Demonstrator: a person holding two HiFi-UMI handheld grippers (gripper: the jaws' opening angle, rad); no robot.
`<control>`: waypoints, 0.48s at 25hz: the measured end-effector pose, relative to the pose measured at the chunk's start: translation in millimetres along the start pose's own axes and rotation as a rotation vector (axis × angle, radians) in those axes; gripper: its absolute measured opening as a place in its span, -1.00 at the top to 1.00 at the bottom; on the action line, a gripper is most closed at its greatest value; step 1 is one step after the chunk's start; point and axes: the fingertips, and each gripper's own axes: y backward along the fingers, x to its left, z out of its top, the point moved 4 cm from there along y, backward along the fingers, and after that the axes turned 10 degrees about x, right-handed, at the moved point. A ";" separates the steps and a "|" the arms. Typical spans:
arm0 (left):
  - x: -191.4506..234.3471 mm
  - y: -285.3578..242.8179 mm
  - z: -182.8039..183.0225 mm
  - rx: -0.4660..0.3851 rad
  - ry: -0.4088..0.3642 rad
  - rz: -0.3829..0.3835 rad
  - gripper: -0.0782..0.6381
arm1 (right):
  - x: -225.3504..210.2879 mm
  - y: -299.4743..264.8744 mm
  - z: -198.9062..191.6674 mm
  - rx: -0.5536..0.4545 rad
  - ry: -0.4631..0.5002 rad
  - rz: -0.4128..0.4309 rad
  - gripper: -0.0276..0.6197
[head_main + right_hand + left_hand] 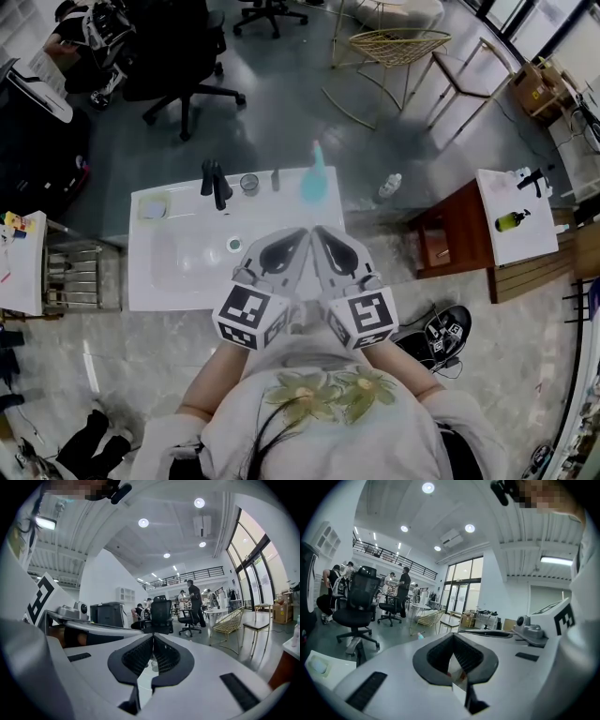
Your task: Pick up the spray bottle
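The translucent teal plastic spray bottle (314, 175) stands at the far edge of the white sink worktop (169, 292), beyond my left tongs (298, 236) and right tongs (321, 234). Both are closed and empty. I judge this the approach; next, one pair must open and reach it.

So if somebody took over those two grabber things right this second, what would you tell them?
Left gripper: shut, empty, held over the front of the washbasin.
Right gripper: shut, empty, right beside the left one, tips close together.
Spray bottle: teal, stands at the back right of the basin top, right of the faucet and a small glass. Neither gripper touches it.
Done: nothing yet.
Left: probably open one gripper, reach across to the bottle, close on it, lift.
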 end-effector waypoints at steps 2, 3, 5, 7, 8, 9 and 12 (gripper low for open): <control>3.4 -5.1 1.8 -0.001 0.000 0.002 0.76 | -4.9 -4.6 0.1 0.001 0.002 -0.002 0.84; 4.5 -7.7 2.7 -0.002 -0.001 0.003 0.76 | -7.3 -6.4 0.2 0.001 0.004 -0.003 0.84; 6.2 -12.7 4.0 -0.004 -0.003 0.007 0.76 | -11.5 -9.5 1.2 0.001 0.005 -0.003 0.84; 7.6 -17.6 4.3 -0.005 -0.005 0.010 0.76 | -15.3 -12.3 1.6 -0.001 0.005 -0.003 0.84; 8.5 -19.8 4.6 -0.006 -0.005 0.011 0.76 | -16.9 -13.8 1.8 -0.001 0.007 -0.002 0.84; 9.5 -21.8 5.1 -0.006 -0.005 0.012 0.76 | -18.3 -15.6 2.2 -0.001 0.007 0.000 0.84; 14.0 -26.1 7.2 -0.006 -0.004 0.015 0.76 | -21.4 -21.3 3.6 0.000 0.007 0.003 0.84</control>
